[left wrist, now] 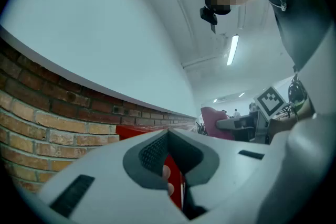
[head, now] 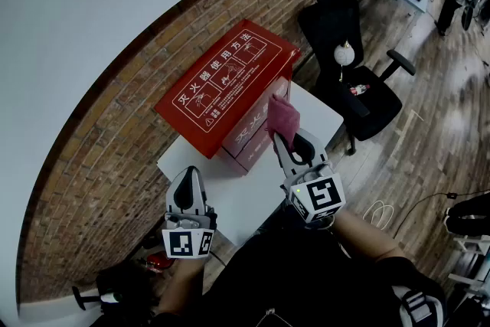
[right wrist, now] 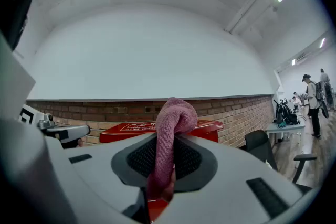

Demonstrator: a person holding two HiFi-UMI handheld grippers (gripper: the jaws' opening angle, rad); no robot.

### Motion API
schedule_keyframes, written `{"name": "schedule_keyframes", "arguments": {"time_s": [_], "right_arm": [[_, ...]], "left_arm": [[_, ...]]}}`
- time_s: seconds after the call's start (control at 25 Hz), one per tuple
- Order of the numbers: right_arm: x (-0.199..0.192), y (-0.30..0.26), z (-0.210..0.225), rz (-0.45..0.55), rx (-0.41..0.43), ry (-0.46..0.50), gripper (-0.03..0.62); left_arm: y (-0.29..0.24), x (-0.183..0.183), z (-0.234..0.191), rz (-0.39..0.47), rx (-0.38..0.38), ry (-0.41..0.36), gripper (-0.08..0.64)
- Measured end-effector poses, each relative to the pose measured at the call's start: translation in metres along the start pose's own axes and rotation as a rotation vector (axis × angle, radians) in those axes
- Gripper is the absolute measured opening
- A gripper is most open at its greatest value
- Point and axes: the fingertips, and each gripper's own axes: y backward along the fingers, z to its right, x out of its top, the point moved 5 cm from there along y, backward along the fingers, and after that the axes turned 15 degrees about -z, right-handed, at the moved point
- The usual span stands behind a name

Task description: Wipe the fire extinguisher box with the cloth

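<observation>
I have the right gripper clamped on the cloth: in its own view the pink fabric runs up between the two pads and folds over their tips. Just ahead of those tips stands the box, red with white print on its lid, on a white table against a brick wall. In the head view the cloth sits at the box's front face, at the corner nearer the right gripper. I cannot tell whether it is pressing on the box or hanging just short of it. The left gripper is beside the right one but further back from the box, over the table's near edge, and it points toward the box's other end. Its jaws are together at the tips with nothing between them; only a thin slit lower down shows the red of the box behind. Beyond the right gripper, on the side away from the left one, a black chair stands on the wood floor.
</observation>
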Motion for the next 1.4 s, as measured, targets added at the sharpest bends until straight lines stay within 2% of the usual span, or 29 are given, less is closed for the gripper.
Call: {"name": "schedule_keyframes", "arguments": {"time_s": [0.28, 0.48, 0.6, 0.88, 1.08, 1.28, 1.4], "right_arm": [[0.002, -0.010, 0.011, 0.015, 0.002, -0.037, 0.077], [-0.003, -0.023, 0.026, 0.006, 0.066, -0.176, 0.077], [-0.010, -0.034, 0.039, -0.018, 0.125, -0.301, 0.077], [-0.023, -0.061, 0.079, -0.025, 0.276, -0.709, 0.077], [-0.026, -0.077, 0.106, -0.017, 0.319, -0.888, 0.077], [-0.027, -0.092, 0.122, 0.010, 0.399, -1.122, 0.077], [-0.030, -0.098, 0.128, 0.035, 0.433, -1.219, 0.077]], "left_arm": [[-0.006, -0.001, 0.005, -0.012, -0.002, -0.004, 0.048], [-0.009, 0.000, 0.006, -0.025, 0.011, -0.012, 0.048], [-0.011, 0.000, 0.006, -0.036, 0.025, -0.019, 0.048], [-0.013, -0.002, 0.004, -0.063, 0.054, -0.034, 0.047], [-0.015, -0.005, 0.001, -0.082, 0.072, -0.036, 0.048], [-0.016, -0.009, -0.002, -0.095, 0.080, -0.032, 0.046], [-0.016, -0.010, -0.003, -0.098, 0.080, -0.030, 0.047]]}}
